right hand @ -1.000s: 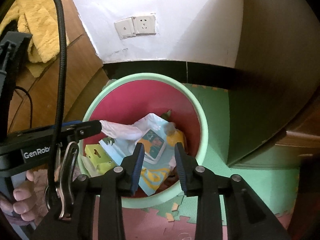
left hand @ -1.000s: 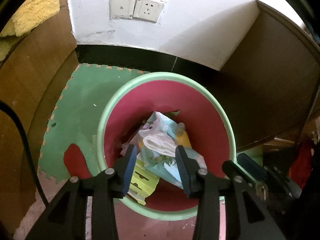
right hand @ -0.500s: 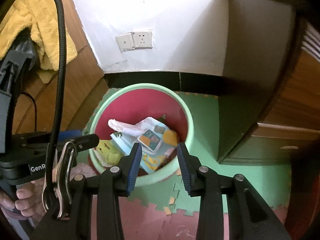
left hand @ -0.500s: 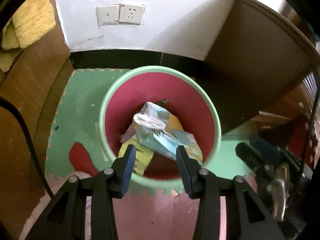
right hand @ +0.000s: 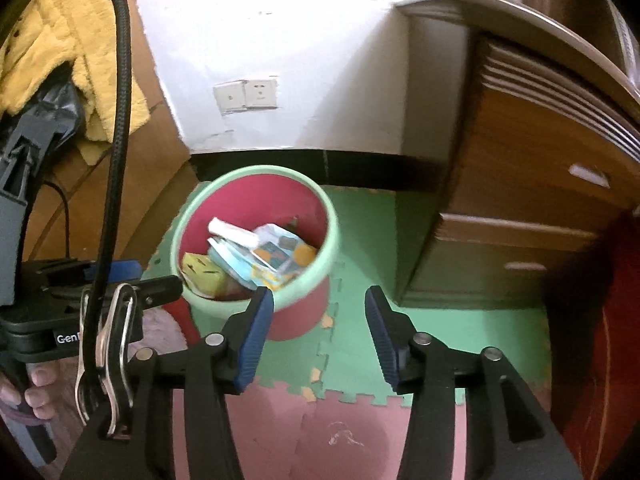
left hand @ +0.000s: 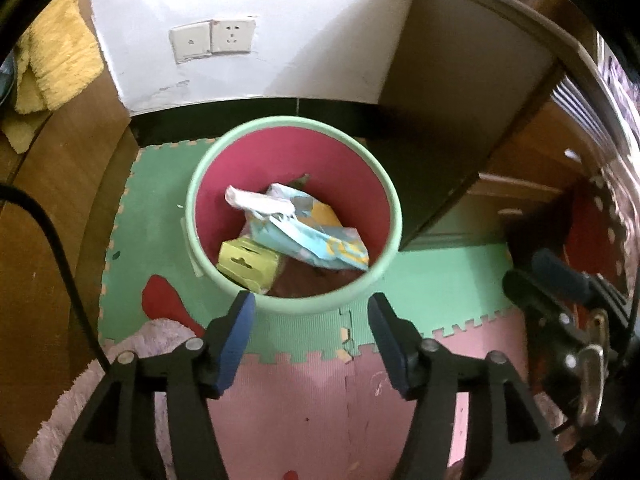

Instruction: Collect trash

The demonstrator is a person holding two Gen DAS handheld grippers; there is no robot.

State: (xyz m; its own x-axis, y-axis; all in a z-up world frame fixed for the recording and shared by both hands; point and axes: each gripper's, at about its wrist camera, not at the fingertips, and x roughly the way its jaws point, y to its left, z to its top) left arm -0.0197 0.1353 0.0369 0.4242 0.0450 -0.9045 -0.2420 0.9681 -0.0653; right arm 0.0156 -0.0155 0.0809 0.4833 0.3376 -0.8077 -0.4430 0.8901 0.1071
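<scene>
Pink-lined, green-rimmed round bin [left hand: 394, 216] on foam floor mats holds crumpled wrappers [left hand: 304, 232], so the trash is collected. Left tool [left hand: 311, 312] and right tool [right hand: 319, 304], jaws just spreading, grip nothing.

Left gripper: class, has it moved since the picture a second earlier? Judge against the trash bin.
Yes. The left gripper has pulled back and up from the trash bin; its open, empty fingertips, then over the trash inside, now sit outside the near rim.

A red bin [left hand: 292, 152] with a pale green rim stands upright on the green floor mat [left hand: 156, 184]. Inside it lie a white wad [left hand: 256, 200], a light blue wrapper [left hand: 316, 236] and a yellow-green box [left hand: 246, 266].
</scene>
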